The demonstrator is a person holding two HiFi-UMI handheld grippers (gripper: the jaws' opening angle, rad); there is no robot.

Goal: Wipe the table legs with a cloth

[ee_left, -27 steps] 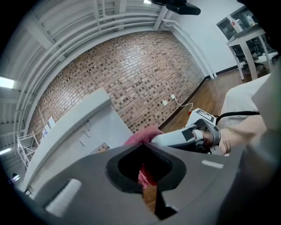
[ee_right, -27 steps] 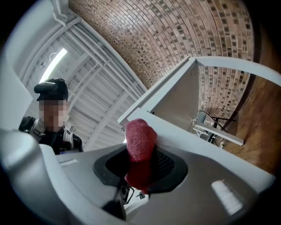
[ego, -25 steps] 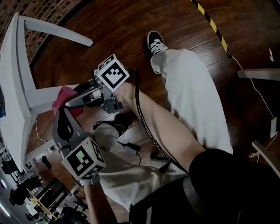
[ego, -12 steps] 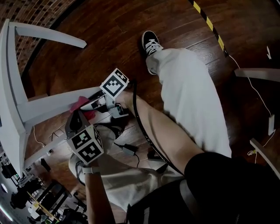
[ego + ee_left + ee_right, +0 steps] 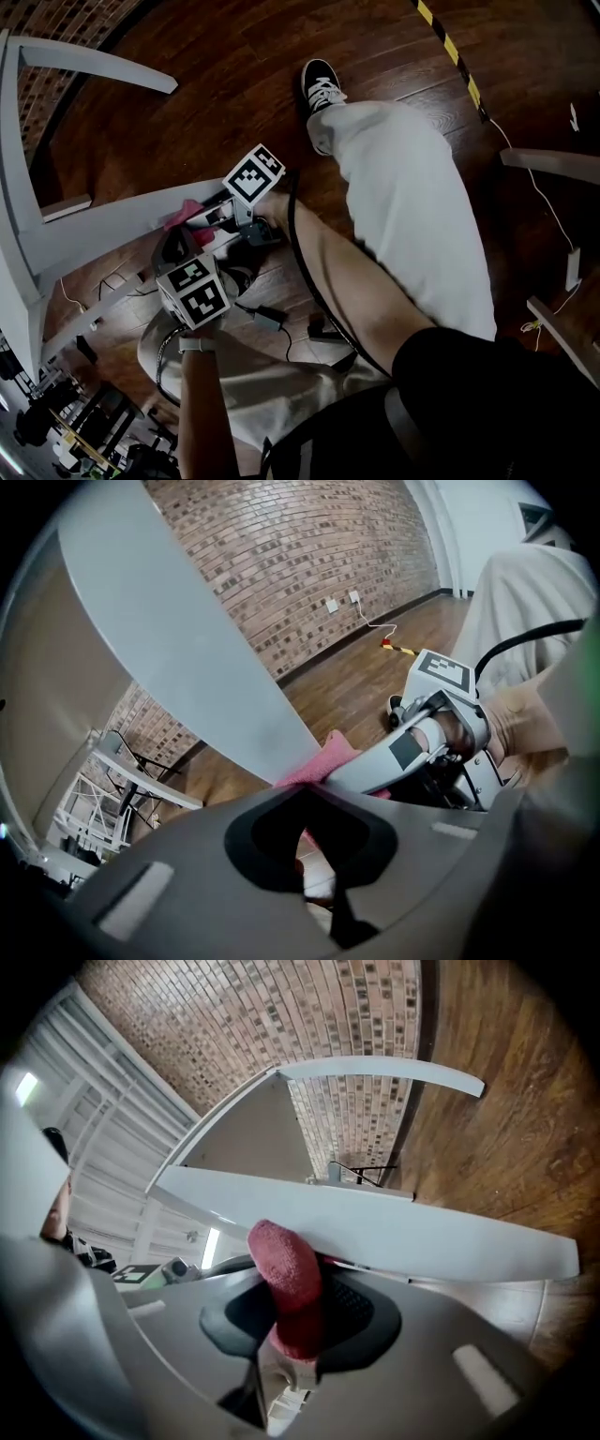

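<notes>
Down near the middle left of the head view, the right gripper [image 5: 195, 217] has its jaws clamped on a pink cloth [image 5: 181, 216] and holds it against a white table leg [image 5: 103, 227] that runs slantwise from the left edge towards the centre. In the right gripper view the cloth [image 5: 284, 1265] stands up as a rolled reddish wad from between the closed jaws, its top touching the underside of the pale leg [image 5: 394, 1227] that crosses the frame from left to right. The left gripper [image 5: 170, 249] sits just below and to the left of the right one, its marker cube [image 5: 197, 292] facing the camera. In its own view the two jaws meet along a thin dark seam and grip nothing; past their tips the cloth [image 5: 323, 761] shows pressed to the leg [image 5: 197, 658], with the right gripper's grey body [image 5: 403, 752] coming in from the right. A second white leg [image 5: 94, 64] slants across the upper left of the head view, well apart from the cloth. The dark wooden floor [image 5: 234, 94] fills the background, with a strip of yellow and black tape [image 5: 452, 49] at the upper right. The person's black shoe [image 5: 321, 89] and pale trouser leg [image 5: 412, 206] lie right of centre. A brick wall [image 5: 356, 1035] fills the top of the right gripper view.
</notes>
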